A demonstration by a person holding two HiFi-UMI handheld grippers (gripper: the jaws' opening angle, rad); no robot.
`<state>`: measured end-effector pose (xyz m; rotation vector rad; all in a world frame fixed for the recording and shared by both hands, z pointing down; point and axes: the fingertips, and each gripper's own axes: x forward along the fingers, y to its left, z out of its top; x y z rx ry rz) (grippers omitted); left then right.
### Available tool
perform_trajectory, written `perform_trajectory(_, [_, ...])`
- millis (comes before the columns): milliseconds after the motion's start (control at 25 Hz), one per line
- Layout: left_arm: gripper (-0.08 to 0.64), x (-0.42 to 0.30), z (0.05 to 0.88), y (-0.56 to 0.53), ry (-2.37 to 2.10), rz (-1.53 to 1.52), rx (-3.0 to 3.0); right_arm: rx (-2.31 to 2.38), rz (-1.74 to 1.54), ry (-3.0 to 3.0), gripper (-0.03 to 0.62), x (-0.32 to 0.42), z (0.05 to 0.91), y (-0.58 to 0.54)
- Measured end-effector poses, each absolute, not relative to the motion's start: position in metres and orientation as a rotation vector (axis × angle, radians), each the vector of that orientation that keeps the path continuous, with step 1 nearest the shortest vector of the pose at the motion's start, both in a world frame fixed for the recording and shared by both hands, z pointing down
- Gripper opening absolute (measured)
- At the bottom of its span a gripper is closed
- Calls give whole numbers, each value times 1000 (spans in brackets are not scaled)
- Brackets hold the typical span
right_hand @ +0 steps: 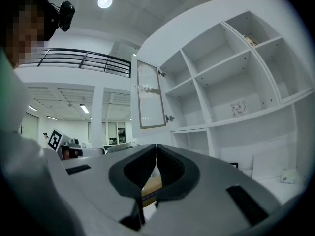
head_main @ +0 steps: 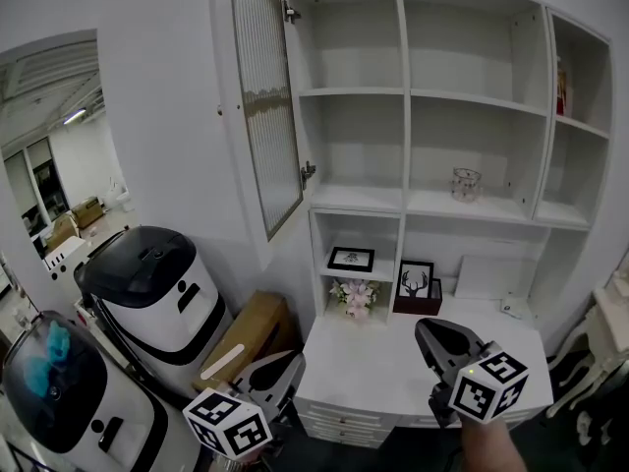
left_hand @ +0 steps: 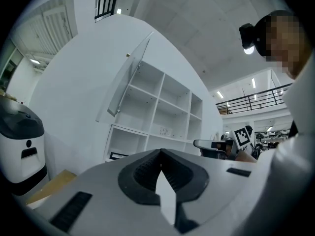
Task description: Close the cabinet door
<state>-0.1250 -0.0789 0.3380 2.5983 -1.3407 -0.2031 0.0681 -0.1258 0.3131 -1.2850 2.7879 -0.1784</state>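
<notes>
A white wall cabinet point(head_main: 405, 96) stands ahead with its ribbed-glass door point(head_main: 265, 96) swung wide open to the left, hinged at the cabinet's left edge. The same door shows in the left gripper view point(left_hand: 125, 82) and in the right gripper view point(right_hand: 149, 95). My left gripper point(head_main: 293, 362) sits low at the bottom left, well below the door, jaws shut and empty. At the bottom right my right gripper point(head_main: 425, 330) hovers over the white counter point(head_main: 388, 357), also shut with nothing in it. Both are far from the door.
A glass jar point(head_main: 466, 184) stands on a cabinet shelf; a framed picture point(head_main: 351, 259), flowers point(head_main: 355, 296) and a deer picture point(head_main: 417, 285) fill the lower cubbies. Left of the counter are a cardboard box point(head_main: 246, 337) and two white-and-black machines point(head_main: 157, 288).
</notes>
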Motion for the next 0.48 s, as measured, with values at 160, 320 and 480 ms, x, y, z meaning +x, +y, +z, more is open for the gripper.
perform_trajectory(160, [5,-118,335,-91,-1378,-200,2582,-1257,-182,2803,5,77,312,-142])
perform_trajectory(320, [5,-113,335,-103,-1426,-199,2556,-1210,-194,2827,5,82,313,-161])
perform_trajectory(480, [5,-110,336,-114,-1477,-192,2531,-1168,-217,2839,5,83,315,-177])
